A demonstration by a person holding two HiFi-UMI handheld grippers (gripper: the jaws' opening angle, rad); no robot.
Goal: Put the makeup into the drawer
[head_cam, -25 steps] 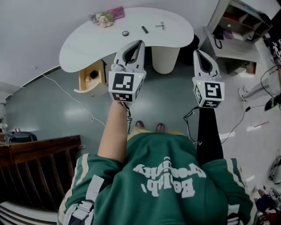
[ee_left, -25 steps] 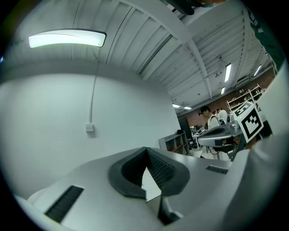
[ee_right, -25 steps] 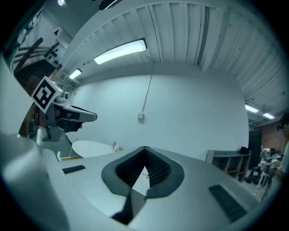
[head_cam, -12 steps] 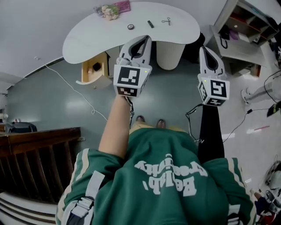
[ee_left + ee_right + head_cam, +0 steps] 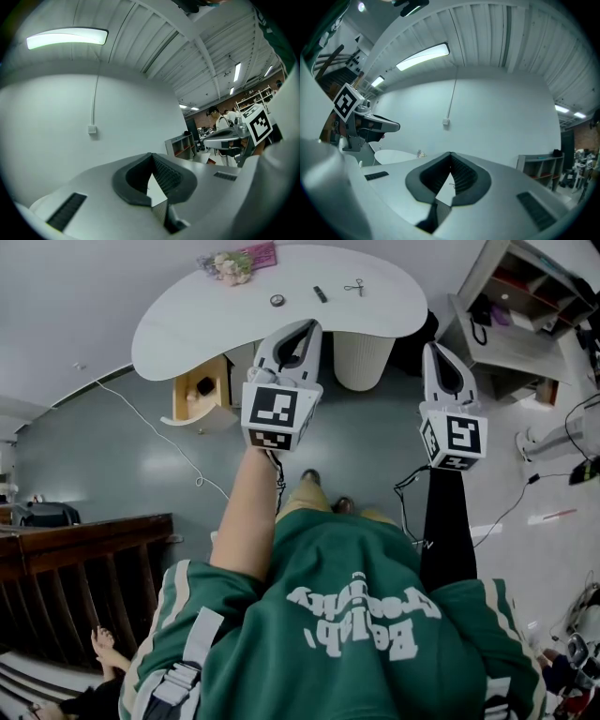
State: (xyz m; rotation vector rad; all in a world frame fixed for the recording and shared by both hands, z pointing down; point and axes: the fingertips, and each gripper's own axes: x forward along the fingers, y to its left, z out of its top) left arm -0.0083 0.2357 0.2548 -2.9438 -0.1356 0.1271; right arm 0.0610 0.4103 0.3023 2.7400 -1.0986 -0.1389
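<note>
Head view is showing the left claw (image 5: 304, 327) and right claw (image 5: 434, 349), both closed and empty, pointing toward the far tabletop (image 5: 187, 322), its drawer (image 5: 199, 390) standing open.

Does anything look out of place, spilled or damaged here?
Nothing spilled or damaged. The wooden drawer under the white table stands open with a dark item inside, which suits the task. A thin white cable trails loose across the floor.

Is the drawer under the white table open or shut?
Open: the drawer juts out from under the table, and the head view looks into its wooden inside, where a small dark thing lies.
</note>
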